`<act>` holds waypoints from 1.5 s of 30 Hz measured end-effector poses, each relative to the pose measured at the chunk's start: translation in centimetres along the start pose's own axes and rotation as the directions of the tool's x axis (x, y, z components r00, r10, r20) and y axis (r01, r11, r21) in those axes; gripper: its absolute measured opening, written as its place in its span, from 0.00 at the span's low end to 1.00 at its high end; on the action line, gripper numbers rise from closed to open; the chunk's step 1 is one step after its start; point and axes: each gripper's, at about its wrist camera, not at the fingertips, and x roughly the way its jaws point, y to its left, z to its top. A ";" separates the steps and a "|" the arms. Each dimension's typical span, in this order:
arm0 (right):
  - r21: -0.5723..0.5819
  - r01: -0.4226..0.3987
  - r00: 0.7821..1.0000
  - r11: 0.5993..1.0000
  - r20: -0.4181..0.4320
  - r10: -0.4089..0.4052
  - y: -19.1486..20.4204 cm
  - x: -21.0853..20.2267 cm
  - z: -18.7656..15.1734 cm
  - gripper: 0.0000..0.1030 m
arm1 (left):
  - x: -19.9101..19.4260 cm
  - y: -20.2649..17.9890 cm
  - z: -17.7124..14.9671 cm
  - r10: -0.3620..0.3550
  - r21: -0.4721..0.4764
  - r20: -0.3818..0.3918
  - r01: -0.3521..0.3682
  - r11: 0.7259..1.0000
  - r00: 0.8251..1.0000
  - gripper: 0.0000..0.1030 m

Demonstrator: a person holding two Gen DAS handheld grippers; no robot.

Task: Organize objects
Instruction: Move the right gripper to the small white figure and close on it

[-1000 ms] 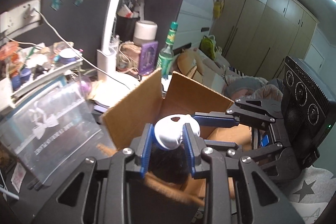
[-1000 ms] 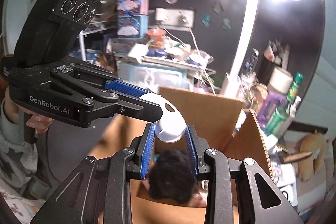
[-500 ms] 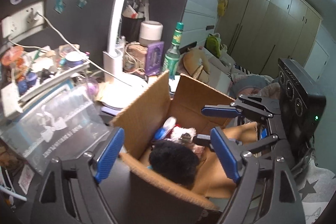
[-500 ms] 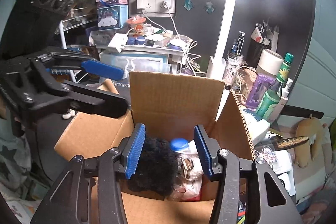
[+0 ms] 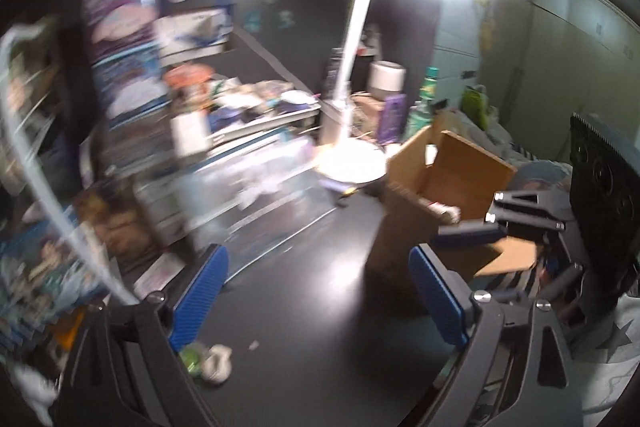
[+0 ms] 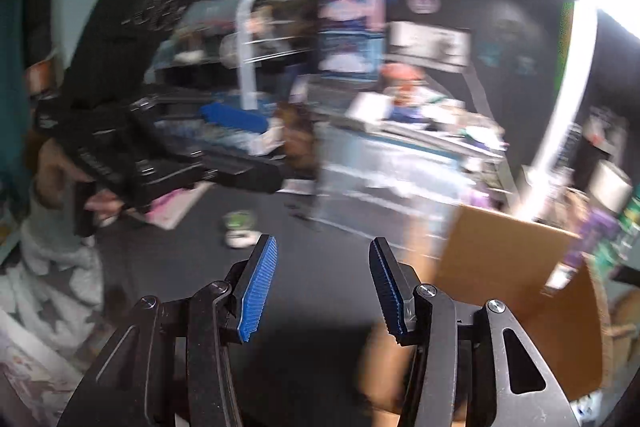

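Both sets of jaws stand wide apart and carry nothing: the left gripper and the right gripper each show blue pads with only the dark counter between them. Just below and left of the left jaws, close to the left pad, lies a small green and white object on the counter, too blurred to name; the right wrist view finds the same item ahead of and left of its jaws, well apart from them. Right of both sets of jaws stands the open cardboard box, flaps up, with some contents just showing over its rim. Beyond the counter sits a crowded shelf rack and a white lamp, both smeared by motion. As a judgement, the task is partway through: some items are in the box, while at least the green and white object waits to be gathered. Compared with half a second ago, both cameras have swung left, away from the box, which then sat directly between the jaws; a second ago both grippers were clamped on a white item over the box, and that item is now gone from them, presumably dropped inside.
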 end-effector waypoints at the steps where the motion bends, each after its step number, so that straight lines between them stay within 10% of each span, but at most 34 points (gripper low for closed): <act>1: -0.007 -0.042 0.999 0.999 -0.016 0.042 1.2 1.1 0.2 0.43 | -0.3 0.8 -0.7 0.008 -0.016 -0.001 -0.009 1.000 1.000 0.88; 10: -0.023 -0.184 0.966 0.983 -0.191 0.176 7.0 12.5 -0.5 0.45 | -0.7 7.7 -7.6 0.036 -0.155 -0.046 -0.043 0.987 0.998 0.88; 13: -0.018 -0.197 0.952 0.980 -0.242 0.187 8.3 15.9 -1.2 0.65 | -0.2 9.4 -9.6 0.020 -0.201 -0.055 -0.031 0.979 0.998 0.88; 25: -0.054 -0.137 0.945 0.989 -0.306 0.114 8.8 24.9 -1.4 0.66 | 1.2 12.0 -13.5 -0.013 -0.291 -0.090 -0.014 0.957 0.996 0.88; 30: -0.047 -0.126 0.942 0.991 -0.318 0.104 8.5 26.1 -1.8 0.39 | 0.9 12.5 -13.6 -0.004 -0.296 -0.096 -0.025 0.955 0.995 0.88; 45: -0.090 -0.146 0.968 0.985 -0.217 0.123 9.3 19.3 -1.3 0.33 | 1.7 10.5 -12.2 -0.105 -0.292 -0.095 0.073 0.953 0.990 0.87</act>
